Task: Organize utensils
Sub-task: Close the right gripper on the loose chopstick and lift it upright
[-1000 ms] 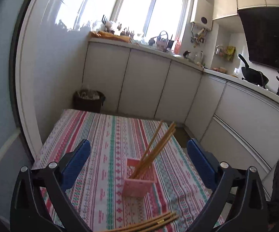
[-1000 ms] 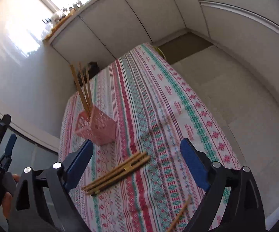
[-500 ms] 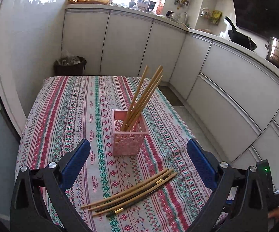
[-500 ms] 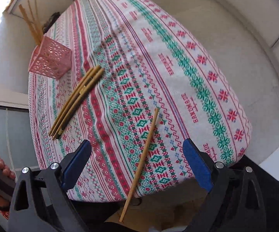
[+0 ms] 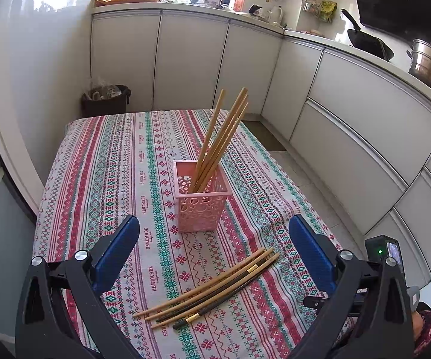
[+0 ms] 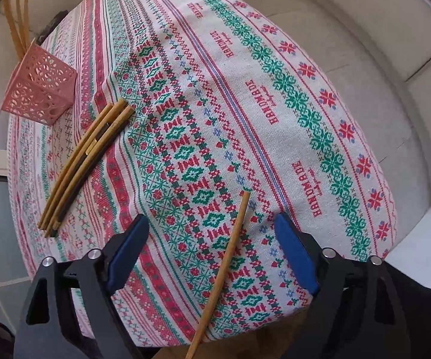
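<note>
1. The right gripper point(image 6: 212, 240) points down over a lone chopstick point(image 6: 230, 248) at the near edge of the table point(image 6: 305, 125). Its jaws stand apart and have just been closing a little; the stick lies between them, with neither pad touching it.
2. The chopstick looks like a thin, light, stiff wooden rod. It lies flat on the cloth, with its near end hanging past the table edge.
3. A smooth round stick will likely roll or swivel if pinched off-centre. The best hold seems to be around mid-length, pads square across it, where it lies on the cloth.
4. The cloth is soft, so pads pressed low may snag it; the overhanging end offers a cleaner bite, though a grip there leaves the rest of the stick to swing.
5. The left gripper point(image 5: 215, 257) is open and holds nothing, above a bundle point(image 5: 212, 287) of loose chopsticks.
6. The pink holder point(image 5: 202, 206) stands beyond the bundle, upright, with several sticks leaning in it.
</note>
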Demonstrator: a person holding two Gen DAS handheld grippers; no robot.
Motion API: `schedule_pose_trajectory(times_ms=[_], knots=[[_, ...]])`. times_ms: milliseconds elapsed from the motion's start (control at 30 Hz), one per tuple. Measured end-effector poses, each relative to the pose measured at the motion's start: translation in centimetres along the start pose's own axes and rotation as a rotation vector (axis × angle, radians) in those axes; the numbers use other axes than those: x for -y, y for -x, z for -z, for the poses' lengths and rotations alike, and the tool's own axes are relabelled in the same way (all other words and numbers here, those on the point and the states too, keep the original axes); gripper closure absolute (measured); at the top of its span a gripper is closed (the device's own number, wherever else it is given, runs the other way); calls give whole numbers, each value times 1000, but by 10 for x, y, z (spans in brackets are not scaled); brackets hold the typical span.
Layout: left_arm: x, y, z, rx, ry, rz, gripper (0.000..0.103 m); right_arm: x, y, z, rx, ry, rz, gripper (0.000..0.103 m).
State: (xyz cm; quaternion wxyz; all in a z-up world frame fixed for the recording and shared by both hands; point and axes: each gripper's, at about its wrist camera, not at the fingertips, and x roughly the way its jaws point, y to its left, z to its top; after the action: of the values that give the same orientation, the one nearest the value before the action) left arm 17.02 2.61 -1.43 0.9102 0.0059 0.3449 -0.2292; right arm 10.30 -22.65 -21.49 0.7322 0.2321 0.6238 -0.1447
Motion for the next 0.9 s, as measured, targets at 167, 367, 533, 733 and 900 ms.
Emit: schedule_pose_trajectory(times_ms=[167, 367, 533, 733, 900], knots=[[-2, 2, -1, 10, 14, -15, 7, -18, 1, 17, 113, 101, 142, 52], [-7, 2, 0, 6, 35, -33, 7, -20, 7, 35, 222, 144, 142, 93], [-13, 7, 0, 23, 50, -19, 7, -28, 9, 33, 278, 151, 79, 97], [-5, 3, 9, -6, -35, 91, 7, -45, 21, 11, 408, 224, 73, 97], [28, -24, 42, -157, -347, 155, 7, -57, 43, 9, 519, 338, 90, 102]])
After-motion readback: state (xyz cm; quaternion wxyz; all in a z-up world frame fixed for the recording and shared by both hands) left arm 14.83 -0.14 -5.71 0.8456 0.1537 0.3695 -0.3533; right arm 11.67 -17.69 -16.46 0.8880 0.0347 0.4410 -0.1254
